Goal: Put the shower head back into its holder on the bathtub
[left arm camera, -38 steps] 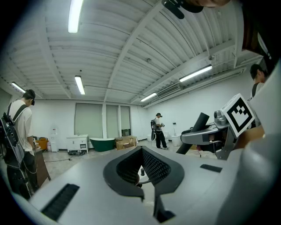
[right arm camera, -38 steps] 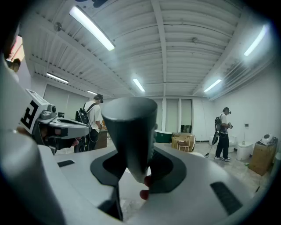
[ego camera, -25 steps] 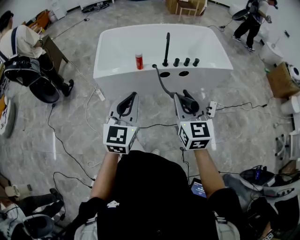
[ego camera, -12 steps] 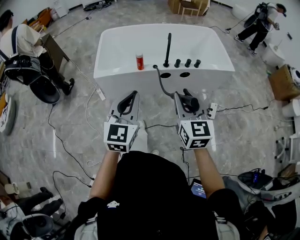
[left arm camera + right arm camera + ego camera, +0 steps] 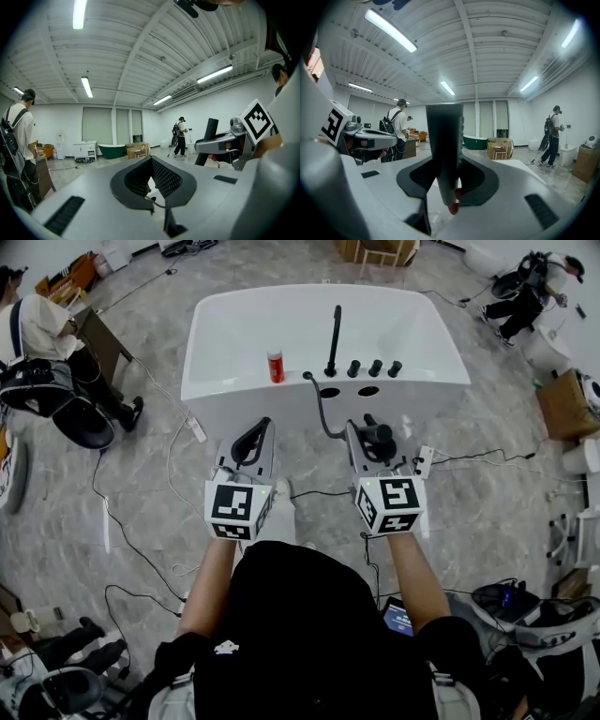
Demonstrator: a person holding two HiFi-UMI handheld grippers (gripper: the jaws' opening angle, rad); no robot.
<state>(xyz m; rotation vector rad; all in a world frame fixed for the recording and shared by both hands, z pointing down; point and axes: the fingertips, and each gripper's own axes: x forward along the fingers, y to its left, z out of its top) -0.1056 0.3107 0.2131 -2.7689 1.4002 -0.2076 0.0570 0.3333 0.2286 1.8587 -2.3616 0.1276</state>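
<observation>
The white bathtub (image 5: 225,381) stands ahead of me, with a black faucet (image 5: 334,334), three knobs (image 5: 374,367) and two dark holes (image 5: 330,390) on its near rim. My right gripper (image 5: 376,441) is shut on the black shower head (image 5: 379,437), which stands upright between the jaws in the right gripper view (image 5: 444,150). Its hose (image 5: 321,411) runs up to the rim. My left gripper (image 5: 253,441) holds nothing, and its fingers meet at the tips (image 5: 151,160). Both grippers hang just short of the tub's near wall.
A red bottle (image 5: 275,365) stands on the rim left of the faucet. Cables and a power strip (image 5: 424,460) lie on the floor beside the tub. A person (image 5: 42,343) stands at the left, another (image 5: 534,287) at the far right, near a cardboard box (image 5: 562,399).
Both grippers have moved a little closer to the tub, side by side. The shower head stays in the right gripper.
</observation>
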